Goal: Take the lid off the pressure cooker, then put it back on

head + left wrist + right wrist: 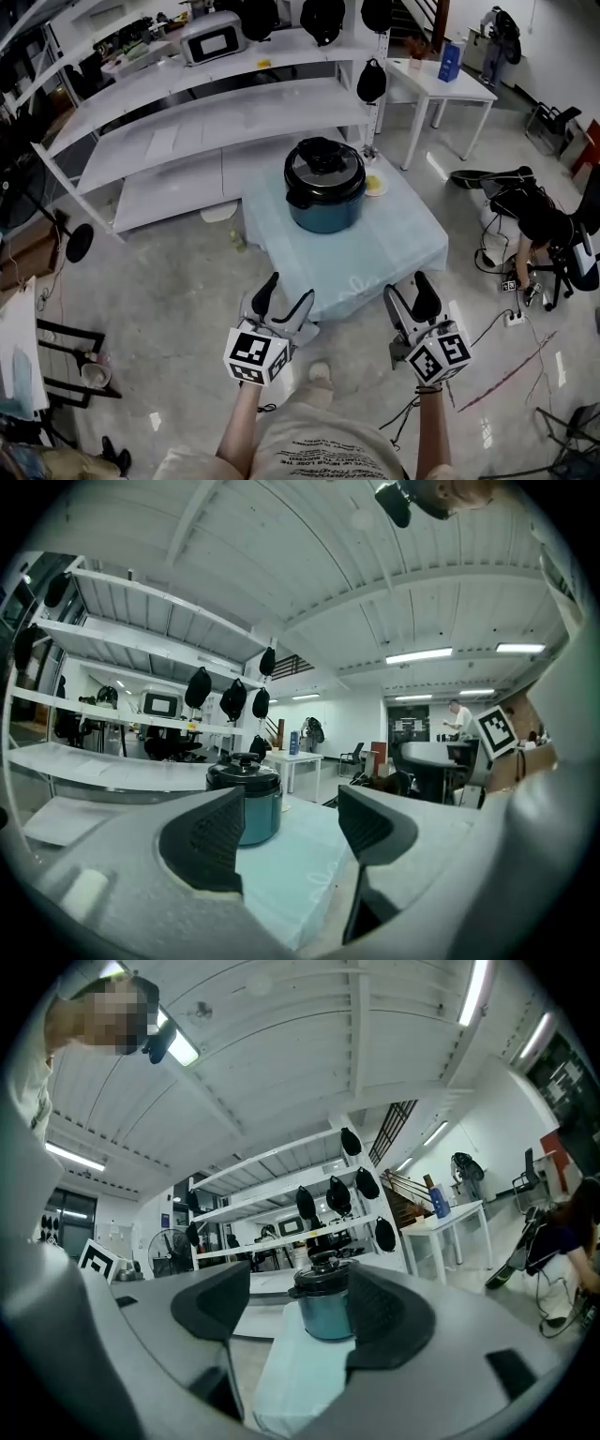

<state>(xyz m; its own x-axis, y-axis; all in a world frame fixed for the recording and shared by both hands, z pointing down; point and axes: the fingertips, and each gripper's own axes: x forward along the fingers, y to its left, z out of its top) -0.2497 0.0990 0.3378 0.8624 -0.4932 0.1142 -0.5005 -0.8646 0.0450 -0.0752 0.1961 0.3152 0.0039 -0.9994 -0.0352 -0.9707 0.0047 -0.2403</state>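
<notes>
On the bench ahead, the pressure cooker stands with its lid on. My left tool and right tool hang well short of it, jaws apart, both empty. I judge nothing is done yet: lifting off and refitting both remain.

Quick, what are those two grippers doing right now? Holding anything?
Left gripper: open, holding nothing.
Right gripper: open, holding nothing.
</notes>
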